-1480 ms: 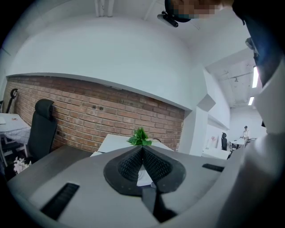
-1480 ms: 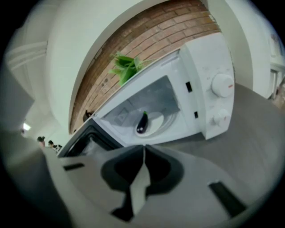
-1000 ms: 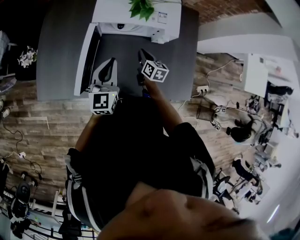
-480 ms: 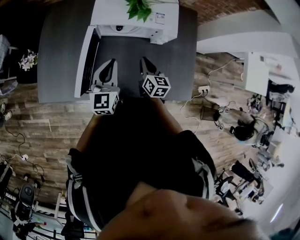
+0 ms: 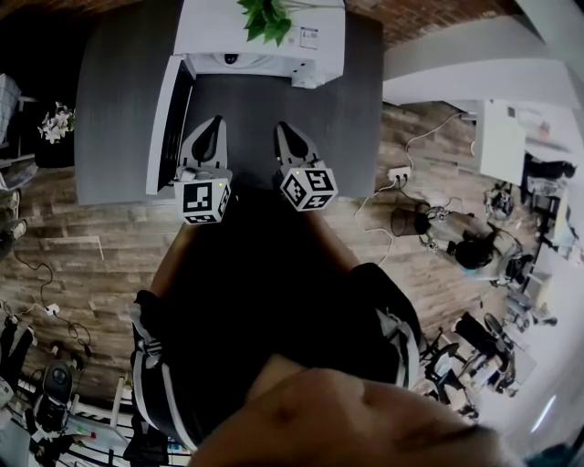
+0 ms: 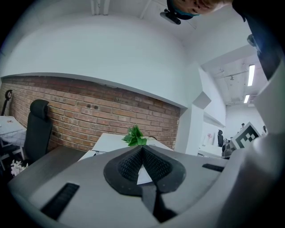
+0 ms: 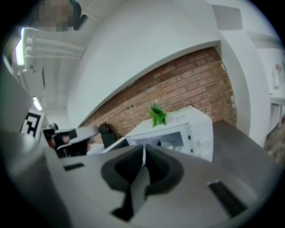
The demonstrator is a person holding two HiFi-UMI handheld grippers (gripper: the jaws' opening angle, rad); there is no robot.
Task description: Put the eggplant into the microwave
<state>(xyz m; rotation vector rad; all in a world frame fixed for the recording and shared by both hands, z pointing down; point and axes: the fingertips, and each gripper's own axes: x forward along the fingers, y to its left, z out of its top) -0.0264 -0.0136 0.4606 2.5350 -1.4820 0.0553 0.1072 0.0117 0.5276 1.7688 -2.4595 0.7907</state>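
A dark grey table (image 5: 119, 109) carries a white microwave (image 5: 265, 41) at its far edge. Its door (image 5: 170, 114) is swung open to the left, and a green plant (image 5: 266, 16) sits on top. Nearer, the left gripper (image 5: 215, 123) and right gripper (image 5: 283, 129) hover side by side, fingers pressed together on nothing. The eggplant (image 7: 159, 143) seems to be the small dark shape inside the microwave, though it is too small to be sure.

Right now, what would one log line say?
left gripper: shut, empty | right gripper: shut, empty | microwave: door open | eggplant: not clearly visible

Dark grey table (image 5: 119, 119) on wood-plank floor (image 5: 82, 246), white microwave (image 5: 219, 32) at its far edge, door (image 5: 169, 119) open.
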